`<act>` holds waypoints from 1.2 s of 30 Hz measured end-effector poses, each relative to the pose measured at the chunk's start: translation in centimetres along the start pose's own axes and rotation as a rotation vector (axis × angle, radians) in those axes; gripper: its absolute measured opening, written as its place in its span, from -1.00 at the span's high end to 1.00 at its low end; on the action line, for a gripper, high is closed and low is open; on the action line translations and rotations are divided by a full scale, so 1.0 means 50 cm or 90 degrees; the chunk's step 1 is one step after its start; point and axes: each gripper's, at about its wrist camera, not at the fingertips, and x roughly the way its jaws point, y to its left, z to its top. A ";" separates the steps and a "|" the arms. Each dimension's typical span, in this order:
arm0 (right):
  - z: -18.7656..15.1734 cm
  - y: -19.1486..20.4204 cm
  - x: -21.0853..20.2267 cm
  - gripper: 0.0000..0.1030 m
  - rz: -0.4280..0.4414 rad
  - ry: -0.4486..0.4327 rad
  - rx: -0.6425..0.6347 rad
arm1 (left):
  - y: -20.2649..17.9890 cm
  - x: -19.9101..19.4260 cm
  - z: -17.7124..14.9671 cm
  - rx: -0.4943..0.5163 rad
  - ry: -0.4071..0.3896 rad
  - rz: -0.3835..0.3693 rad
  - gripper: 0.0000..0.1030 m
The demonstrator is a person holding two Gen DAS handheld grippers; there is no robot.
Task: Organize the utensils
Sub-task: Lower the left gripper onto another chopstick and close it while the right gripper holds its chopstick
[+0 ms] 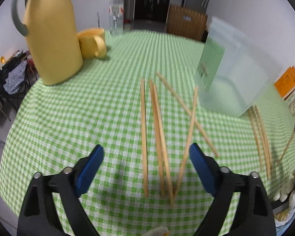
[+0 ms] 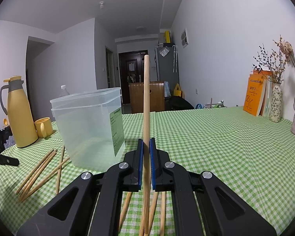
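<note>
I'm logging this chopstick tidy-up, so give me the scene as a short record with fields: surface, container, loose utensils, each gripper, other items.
surface: table with green-and-white checked cloth
container: clear square plastic tub, upright, nothing visible inside
loose utensils: pale wooden chopsticks lying scattered beside the tub, some crossed
left gripper: open above the loose chopsticks, holding nothing
right gripper: shut on one upright wooden chopstick
other items: yellow thermos jug, yellow mug
</note>
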 end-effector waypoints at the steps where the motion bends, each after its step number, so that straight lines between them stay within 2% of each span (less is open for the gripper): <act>1: 0.000 0.000 -0.001 0.87 0.000 -0.001 0.000 | 0.000 0.008 0.001 0.000 0.012 0.002 -0.48; 4: -0.001 -0.001 -0.001 0.87 0.000 -0.001 0.000 | 0.006 0.037 0.016 0.001 0.050 0.002 -0.23; 6: -0.001 -0.001 -0.002 0.87 0.001 -0.001 0.000 | 0.007 0.049 0.029 0.006 0.063 0.010 -0.15; 11: 0.000 -0.001 -0.003 0.87 0.004 -0.001 0.000 | 0.003 0.081 0.062 0.022 0.096 0.029 -0.10; 15: 0.001 -0.002 -0.004 0.87 0.006 -0.003 0.001 | -0.007 0.104 0.084 0.041 0.109 0.049 -0.07; 20: 0.001 -0.004 -0.004 0.87 0.011 -0.004 0.003 | -0.013 0.124 0.101 0.049 0.123 0.066 0.13; 22: 0.001 -0.004 -0.004 0.87 0.014 -0.005 0.003 | -0.016 0.137 0.106 0.048 0.131 0.067 0.37; 23: 0.002 -0.005 -0.005 0.87 0.015 -0.005 0.003 | -0.016 0.141 0.105 0.048 0.135 0.066 0.41; 29: 0.002 -0.005 -0.005 0.87 0.020 -0.006 0.004 | -0.018 0.173 0.113 0.044 0.148 0.072 0.45; 36: 0.001 -0.005 -0.005 0.87 0.022 -0.006 0.004 | -0.019 0.189 0.117 0.048 0.160 0.068 0.79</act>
